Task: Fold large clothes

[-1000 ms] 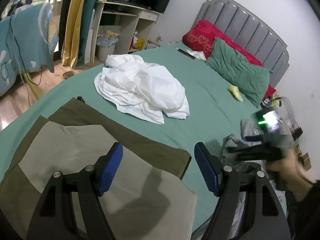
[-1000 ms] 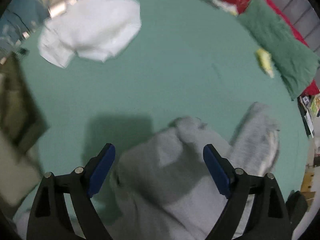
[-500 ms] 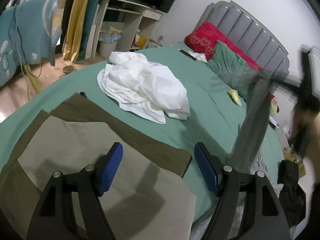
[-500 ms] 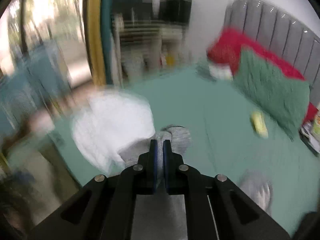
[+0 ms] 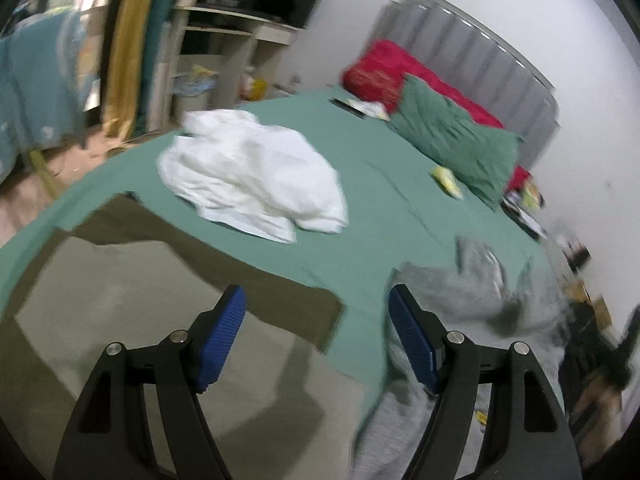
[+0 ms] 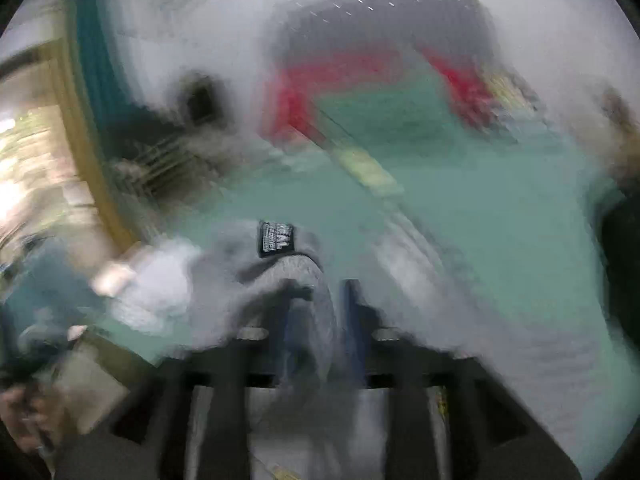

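We are gripping the grey garment in the right claw, the left claw spread; next, spreading it flat on the bed.

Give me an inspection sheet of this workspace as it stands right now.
Surface: bed under a green sheet.
Job's things: grey garment bunched near the bed edge; olive folded garment; white crumpled pile.
Clutter: small yellow item.
Grippers: left gripper open, empty; right gripper shut on grey garment, view blurred.
Cables: nothing seen.
Surroundings: green pillow, red pillow, grey headboard, desk.
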Available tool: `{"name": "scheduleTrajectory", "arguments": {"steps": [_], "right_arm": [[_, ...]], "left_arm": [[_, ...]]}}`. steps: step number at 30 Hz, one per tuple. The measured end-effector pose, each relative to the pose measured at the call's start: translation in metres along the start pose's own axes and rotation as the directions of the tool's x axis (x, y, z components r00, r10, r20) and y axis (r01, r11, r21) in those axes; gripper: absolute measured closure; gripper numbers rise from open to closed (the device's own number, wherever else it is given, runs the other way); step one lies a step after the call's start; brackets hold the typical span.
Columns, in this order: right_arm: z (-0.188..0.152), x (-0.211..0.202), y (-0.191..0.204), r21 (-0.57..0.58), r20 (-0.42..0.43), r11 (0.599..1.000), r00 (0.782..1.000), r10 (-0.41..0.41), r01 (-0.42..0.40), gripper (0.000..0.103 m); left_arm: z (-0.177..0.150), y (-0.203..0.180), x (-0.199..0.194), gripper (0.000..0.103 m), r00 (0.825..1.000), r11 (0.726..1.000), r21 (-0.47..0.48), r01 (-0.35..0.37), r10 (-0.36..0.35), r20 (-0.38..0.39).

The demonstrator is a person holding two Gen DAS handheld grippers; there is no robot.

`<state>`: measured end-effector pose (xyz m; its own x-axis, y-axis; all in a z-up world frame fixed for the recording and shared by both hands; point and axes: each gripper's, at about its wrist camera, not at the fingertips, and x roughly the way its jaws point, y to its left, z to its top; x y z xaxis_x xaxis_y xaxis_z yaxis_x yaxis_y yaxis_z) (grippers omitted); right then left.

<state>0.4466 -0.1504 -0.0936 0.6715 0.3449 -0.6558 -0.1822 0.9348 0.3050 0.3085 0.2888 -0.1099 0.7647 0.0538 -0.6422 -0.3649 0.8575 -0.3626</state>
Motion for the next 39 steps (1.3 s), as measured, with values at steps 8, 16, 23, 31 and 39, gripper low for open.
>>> {"name": "scheduleTrajectory", "arguments": {"steps": [8,16,23,31,39], "right_arm": [[-0.064,0.002,-0.078,0.026,-0.093,0.988,0.985,-0.146,0.149,0.032],[-0.05,0.115,0.068,-0.587,-0.194,0.807,0.956,-0.221,0.067,0.017],[-0.019,0.078,0.02,-0.342,-0.079,0.936,0.989,-0.123,0.089,0.08],[-0.031,0.006,-0.163,0.248,-0.097,0.951,0.981,-0.167,0.186,0.08],[-0.067,-0.011,-0.205,0.249,-0.139,0.937,0.967,-0.215,0.244,0.062]], "left_arm": [[-0.053,-0.082,0.055,0.026,0.979,0.98,0.143,0.141,-0.117,-0.165],[-0.077,-0.1,0.09,0.026,0.96,0.984,0.135,0.12,-0.081,-0.269],[-0.09,-0.099,0.11,0.026,0.944,0.984,0.162,0.07,-0.013,-0.328],[-0.105,-0.103,0.119,0.026,0.945,0.974,0.226,0.014,0.061,-0.322],[-0.076,-0.104,0.084,0.026,0.976,0.982,0.186,0.042,-0.001,-0.216]]}}
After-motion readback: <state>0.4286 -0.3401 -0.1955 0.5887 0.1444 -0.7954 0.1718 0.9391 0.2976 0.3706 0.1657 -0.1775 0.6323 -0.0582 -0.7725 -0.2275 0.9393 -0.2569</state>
